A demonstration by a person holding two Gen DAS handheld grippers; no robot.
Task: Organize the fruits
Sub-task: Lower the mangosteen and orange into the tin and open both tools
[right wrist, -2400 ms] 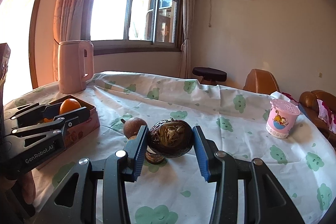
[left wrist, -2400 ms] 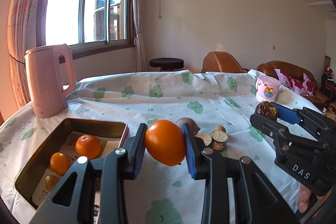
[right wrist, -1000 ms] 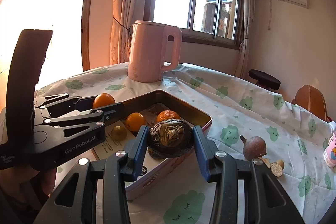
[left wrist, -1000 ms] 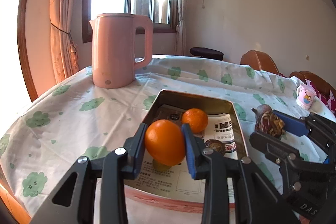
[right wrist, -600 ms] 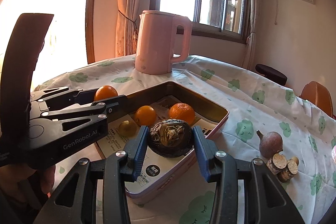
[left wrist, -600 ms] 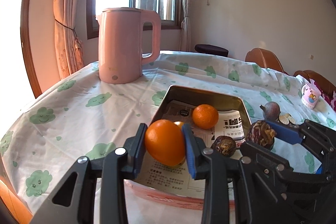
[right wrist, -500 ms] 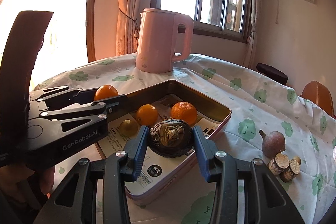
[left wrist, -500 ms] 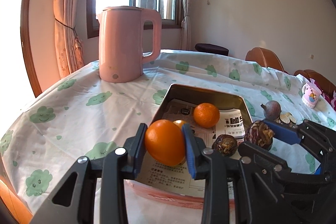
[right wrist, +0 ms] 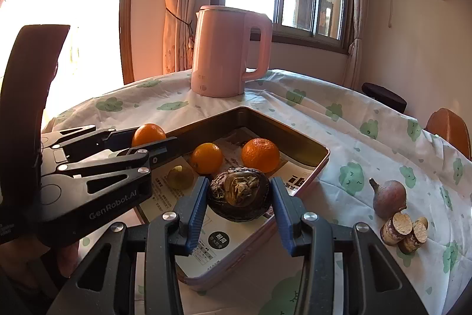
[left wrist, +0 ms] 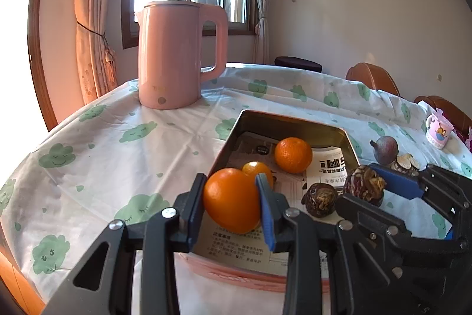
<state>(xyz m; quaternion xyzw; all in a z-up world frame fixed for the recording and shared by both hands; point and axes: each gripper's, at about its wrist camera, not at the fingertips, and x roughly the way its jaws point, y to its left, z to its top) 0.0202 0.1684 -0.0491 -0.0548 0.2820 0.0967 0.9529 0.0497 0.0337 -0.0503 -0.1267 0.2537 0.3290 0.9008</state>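
Holding two fruits over the tin tray, ready to set them down.

Nearest the left camera, the left hand-held gripper [left wrist: 232, 204] pinches an orange [left wrist: 231, 200] above the near corner of the tin tray [left wrist: 290, 123], while the right hand-held gripper [right wrist: 240, 204] clamps a dark shrivelled fruit [right wrist: 239, 197] over the tray's paper-lined floor. Released from this height, I judge, either could roll into its neighbours or bounce over the low rim; the two tools are also near enough to knock together. Inside lie a small yellow-green fruit [right wrist: 180, 176], a small orange [right wrist: 206, 158], a mandarin [right wrist: 260, 155] and another dark wrinkled fruit [left wrist: 320, 199]. Beyond the tray on the desk [left wrist: 124, 143] wait a purple-brown fruit [right wrist: 388, 198] and cut root pieces [right wrist: 404, 231], then the pink kettle [left wrist: 180, 53].
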